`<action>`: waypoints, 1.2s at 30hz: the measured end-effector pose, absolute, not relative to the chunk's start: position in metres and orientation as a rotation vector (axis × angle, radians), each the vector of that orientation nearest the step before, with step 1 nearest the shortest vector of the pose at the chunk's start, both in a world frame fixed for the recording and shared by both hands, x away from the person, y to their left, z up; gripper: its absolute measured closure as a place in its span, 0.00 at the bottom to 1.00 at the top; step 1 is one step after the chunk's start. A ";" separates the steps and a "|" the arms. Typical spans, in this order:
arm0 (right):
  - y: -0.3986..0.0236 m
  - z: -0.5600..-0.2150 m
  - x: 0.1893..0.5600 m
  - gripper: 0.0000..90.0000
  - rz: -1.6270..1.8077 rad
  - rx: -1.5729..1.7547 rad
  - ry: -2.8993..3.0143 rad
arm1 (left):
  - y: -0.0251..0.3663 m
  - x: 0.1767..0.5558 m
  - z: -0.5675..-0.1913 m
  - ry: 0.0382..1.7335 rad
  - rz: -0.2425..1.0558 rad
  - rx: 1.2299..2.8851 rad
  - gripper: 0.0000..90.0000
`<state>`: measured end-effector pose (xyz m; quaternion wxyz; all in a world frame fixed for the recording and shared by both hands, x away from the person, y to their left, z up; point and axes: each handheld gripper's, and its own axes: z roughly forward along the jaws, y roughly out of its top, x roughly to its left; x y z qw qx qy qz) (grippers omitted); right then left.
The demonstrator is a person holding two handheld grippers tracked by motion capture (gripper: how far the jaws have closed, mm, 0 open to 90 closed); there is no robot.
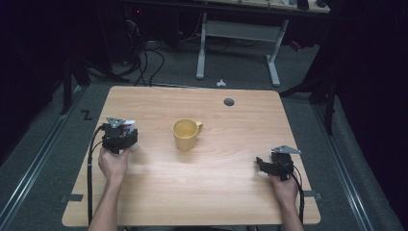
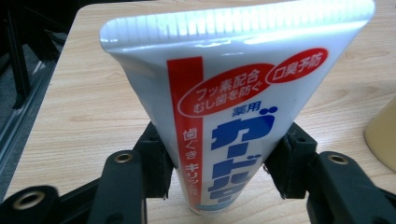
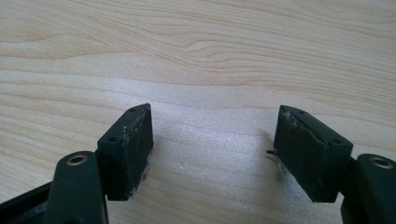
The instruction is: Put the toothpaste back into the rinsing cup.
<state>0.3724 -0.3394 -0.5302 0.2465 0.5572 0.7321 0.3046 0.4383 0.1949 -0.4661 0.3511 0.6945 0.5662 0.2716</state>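
High view – left gripper (image 1: 126,136): sitting at the table's left side, the person's left hand (image 1: 113,164) wrapped behind it; a white toothpaste tube (image 1: 129,128) is showing at its front end, just off the yellow mug (image 1: 186,134) to the left.
High view – right gripper (image 1: 263,164): resting low over the wooden table (image 1: 202,192) near the right edge, well apart from mug and tube, with the right hand (image 1: 285,188) holding it from behind.
Left gripper view – grip: the jaws are standing partly closed, both pads (image 2: 156,161) pressing the tube (image 2: 224,107) on its narrower lower body; the broad crimped end is fanning out above them, toward the far table edge.
Left gripper view – surroundings: a sliver of the mug (image 2: 383,135) is showing at the right border, near the tube but apart from it.
Right gripper view – state: the jaws are standing wide open with nothing between the pads (image 3: 130,151) – bare table (image 3: 201,60) beneath.
Risk – slippage: the tube is smooth and tapering, so the pads could be sliding along it if the grip is light – the heavier wide end would then be tipping it out.
Risk – squeezing: too hard a pinch could be deforming the soft body or forcing paste toward the cap, which is hidden below the jaws.
Risk – collision: swinging the wide end toward the mug could be knocking it over.
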 end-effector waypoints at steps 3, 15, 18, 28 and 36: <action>-0.339 -0.530 0.372 0.32 0.832 1.520 1.997 | 0.195 0.438 -0.466 1.457 0.687 1.802 0.56; -0.339 -0.530 0.372 0.32 0.832 1.520 1.997 | 0.193 0.435 -0.464 1.425 0.654 1.825 0.60; -0.339 -0.530 0.372 0.32 0.832 1.520 1.997 | 0.192 0.434 -0.464 1.417 0.639 1.830 0.61; -0.339 -0.530 0.372 0.32 0.831 1.520 1.997 | 0.193 0.433 -0.462 1.394 0.607 1.834 0.65; -0.339 -0.530 0.372 0.32 0.830 1.520 1.997 | 0.195 0.430 -0.459 1.371 0.595 1.838 0.67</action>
